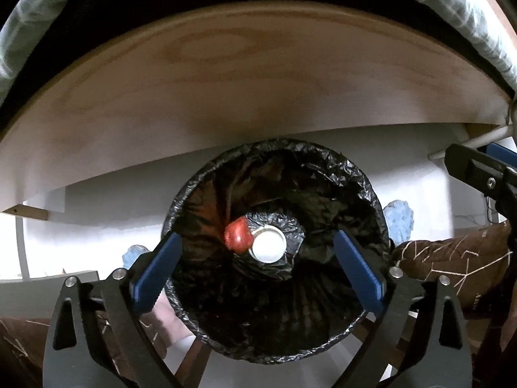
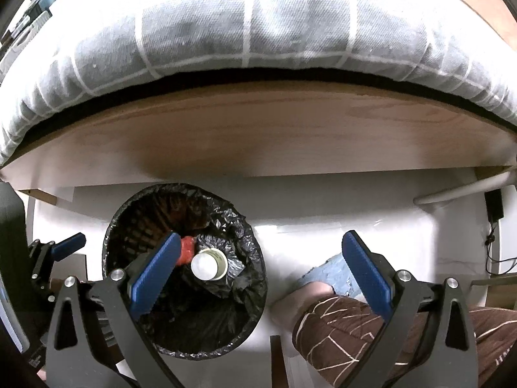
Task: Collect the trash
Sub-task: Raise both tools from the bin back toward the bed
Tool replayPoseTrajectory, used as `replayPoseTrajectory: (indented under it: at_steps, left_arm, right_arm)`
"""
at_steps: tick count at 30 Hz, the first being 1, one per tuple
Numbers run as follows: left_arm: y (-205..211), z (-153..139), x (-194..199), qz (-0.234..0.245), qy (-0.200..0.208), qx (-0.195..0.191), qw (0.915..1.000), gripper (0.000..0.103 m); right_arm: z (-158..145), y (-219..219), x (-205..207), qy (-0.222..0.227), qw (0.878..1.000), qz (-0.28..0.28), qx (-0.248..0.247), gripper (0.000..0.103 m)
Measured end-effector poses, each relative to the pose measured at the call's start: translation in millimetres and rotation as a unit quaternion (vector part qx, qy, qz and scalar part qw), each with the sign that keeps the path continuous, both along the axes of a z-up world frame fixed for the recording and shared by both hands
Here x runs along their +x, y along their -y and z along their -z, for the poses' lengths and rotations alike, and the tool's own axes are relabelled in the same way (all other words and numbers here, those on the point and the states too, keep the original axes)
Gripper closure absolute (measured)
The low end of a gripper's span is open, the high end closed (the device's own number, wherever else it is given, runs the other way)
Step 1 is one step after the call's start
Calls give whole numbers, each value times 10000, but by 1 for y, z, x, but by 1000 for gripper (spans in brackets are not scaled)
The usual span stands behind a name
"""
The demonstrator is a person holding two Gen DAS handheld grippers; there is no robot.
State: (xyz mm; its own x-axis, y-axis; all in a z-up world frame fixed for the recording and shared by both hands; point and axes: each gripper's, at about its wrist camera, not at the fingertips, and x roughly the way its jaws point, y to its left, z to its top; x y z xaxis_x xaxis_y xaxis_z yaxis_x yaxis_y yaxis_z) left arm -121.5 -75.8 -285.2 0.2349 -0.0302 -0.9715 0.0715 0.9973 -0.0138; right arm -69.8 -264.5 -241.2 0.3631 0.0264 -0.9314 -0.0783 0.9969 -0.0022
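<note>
A white paper cup (image 1: 269, 244) is lying at the bottom of a trash bin (image 1: 362, 177) lined with a crinkled black bag (image 1: 226, 307), its open mouth facing up. A crumpled red piece of trash (image 1: 237, 236) is resting right against the cup's left side, touching it. Both are sitting deep inside the liner, well below the rim.

The left gripper (image 1: 258, 271) is hanging directly over the bin's opening, pointing steeply down, its blue fingers (image 1: 158, 268) spread wide with nothing between them; the cup and the red scrap are showing through the gap, far beneath. The right gripper (image 2: 258, 271) is hovering to the right of the bin, over the white floor (image 2: 290, 200), its jaws likewise released and empty. Its left finger is overlapping the bin's rim in its own view, though whether it is touching the bin cannot be told.

The bin is standing on the floor just in front of a bed's wooden side board (image 2: 258, 135), with a grey checked quilt (image 2: 226, 32) bulging over the top edge. A person's leg in brown patterned trousers (image 2: 339, 329) and a light blue slipper (image 2: 336, 274) are showing beside the bin on the right.
</note>
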Motion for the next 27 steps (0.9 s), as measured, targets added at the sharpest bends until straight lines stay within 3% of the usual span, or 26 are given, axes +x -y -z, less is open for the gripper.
replayPoseTrajectory:
  at_steps: [11, 27]
  left_arm:
    - [-25, -47, 6, -277, 360, -42, 9990, 6]
    - [-52, -138, 10, -537, 1158, -234, 9915, 6]
  right_arm:
    - [-32, -3, 1, 481, 9988, -33, 17, 7]
    - [-98, -13, 1, 1251, 9920, -168, 44, 7]
